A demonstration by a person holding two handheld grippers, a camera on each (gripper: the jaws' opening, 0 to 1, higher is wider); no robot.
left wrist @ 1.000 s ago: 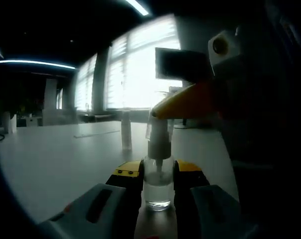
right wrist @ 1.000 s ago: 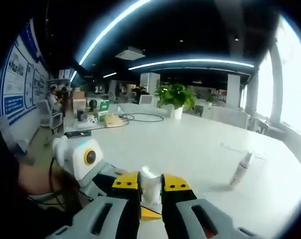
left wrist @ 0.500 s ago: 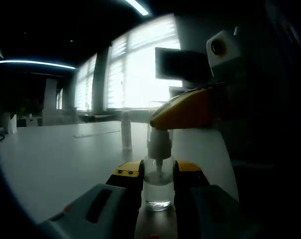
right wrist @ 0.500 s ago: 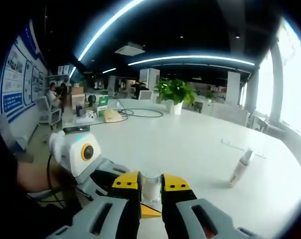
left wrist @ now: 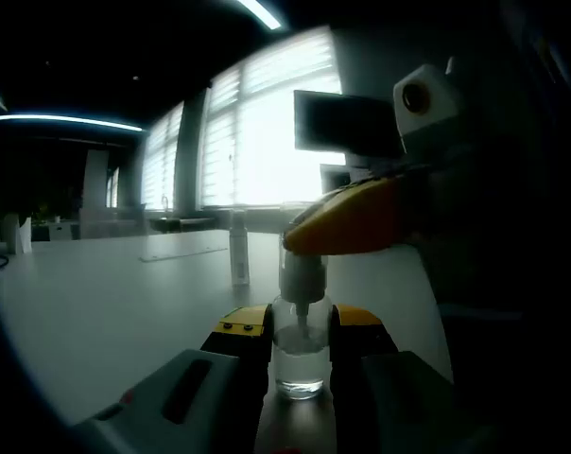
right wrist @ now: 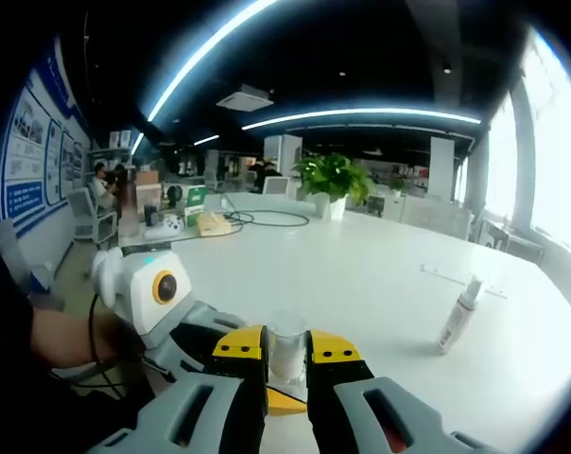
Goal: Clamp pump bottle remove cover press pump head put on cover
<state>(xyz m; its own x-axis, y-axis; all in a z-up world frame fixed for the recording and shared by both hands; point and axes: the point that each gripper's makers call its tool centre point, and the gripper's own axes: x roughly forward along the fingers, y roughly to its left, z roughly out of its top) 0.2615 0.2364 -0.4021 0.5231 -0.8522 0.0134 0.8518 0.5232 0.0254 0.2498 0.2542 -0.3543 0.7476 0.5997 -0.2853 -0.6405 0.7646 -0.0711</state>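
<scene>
Standing far out on the white table [right wrist: 361, 274], a second small bottle [right wrist: 458, 316] leans well apart from the work, with a potted plant [right wrist: 335, 179] at the far edge. Nearer, the left gripper [left wrist: 300, 333] is clamped on the clear pump bottle [left wrist: 299, 355]. The right gripper [right wrist: 286, 356], jaws narrowly apart, sits over the pump head [left wrist: 302, 274]; whether it grips is unclear.

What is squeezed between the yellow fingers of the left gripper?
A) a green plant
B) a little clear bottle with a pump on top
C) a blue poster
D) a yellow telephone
B: in the left gripper view the small clear pump bottle stands on the white table, squeezed between the yellow-tipped fingers of the left gripper.
</scene>
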